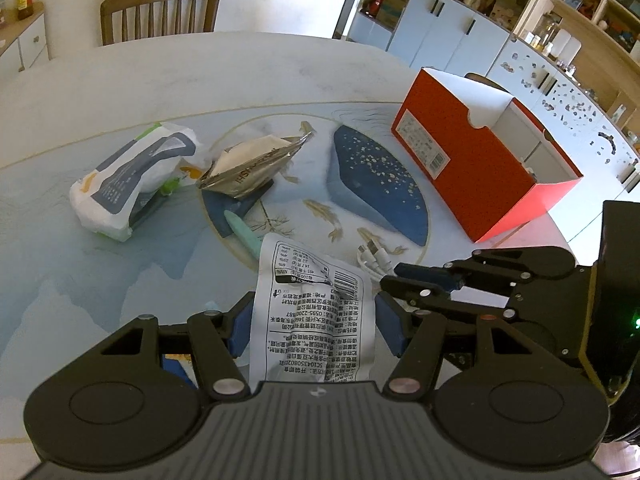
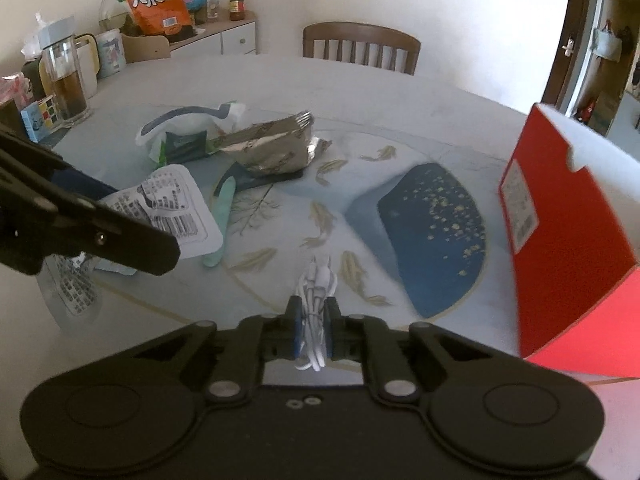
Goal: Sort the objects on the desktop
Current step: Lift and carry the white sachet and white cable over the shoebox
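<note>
My right gripper (image 2: 313, 330) pinches the white cable bundle (image 2: 317, 280) just left of the red box (image 2: 568, 240); my left gripper (image 1: 310, 326) clasps the printed wrapper (image 1: 312, 312), farther left.

Red box (image 1: 460, 168), white cable (image 2: 318, 280), blue fish-patterned table (image 1: 120, 92).

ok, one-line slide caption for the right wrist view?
Right gripper shut on a bundled white cable on the table, red box alongside.
</note>
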Demonstrator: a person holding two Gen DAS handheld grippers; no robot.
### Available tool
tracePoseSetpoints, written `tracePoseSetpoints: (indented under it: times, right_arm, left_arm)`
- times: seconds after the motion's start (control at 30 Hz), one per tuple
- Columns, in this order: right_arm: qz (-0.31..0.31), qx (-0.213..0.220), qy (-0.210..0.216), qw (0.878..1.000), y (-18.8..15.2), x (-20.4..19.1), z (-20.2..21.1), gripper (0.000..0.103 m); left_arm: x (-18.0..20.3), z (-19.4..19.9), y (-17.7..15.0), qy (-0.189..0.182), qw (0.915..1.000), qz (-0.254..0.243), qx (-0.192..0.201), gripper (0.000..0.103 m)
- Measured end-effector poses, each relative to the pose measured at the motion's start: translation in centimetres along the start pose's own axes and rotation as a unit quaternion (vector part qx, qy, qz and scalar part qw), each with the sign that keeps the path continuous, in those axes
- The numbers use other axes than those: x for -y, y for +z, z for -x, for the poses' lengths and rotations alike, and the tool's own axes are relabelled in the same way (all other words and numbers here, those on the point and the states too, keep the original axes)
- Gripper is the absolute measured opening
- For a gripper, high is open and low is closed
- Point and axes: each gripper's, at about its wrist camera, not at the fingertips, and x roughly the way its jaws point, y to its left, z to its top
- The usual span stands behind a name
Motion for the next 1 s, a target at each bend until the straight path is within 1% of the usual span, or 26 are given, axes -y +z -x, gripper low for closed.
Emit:
tracePoseSetpoints:
  times: [0.2, 0.47, 0.7, 1.0]
  right_arm:
    - [-0.019, 0.013, 0.003, 1.0, 0.8, 1.1, 2.3, 0.01]
    - [-0.039, 0.037, 0.002, 0.999, 2.5, 3.1, 5.9, 0.01]
    - [-0.064, 0.057, 0.001, 0.996, 4.1, 6.2, 9.0, 0.01]
    - [-0.076, 0.077, -0.006, 0.994, 5.1, 10.2, 11.1, 0.01]
  left_arm:
    - [0.8, 0.5, 0.5, -0.003, 1.0, -0.002, 0.003, 0.062]
    - [2.5, 1.8, 2.0, -0.009, 0.9997, -0.006, 0.023, 0.062]
    - [4.7, 2.7, 3.6, -0.012, 0.9992, -0.015, 0.036, 0.062]
    - [8.2, 3.1, 5.9, -0.013, 0.9983, -0.025, 0.051, 0.062]
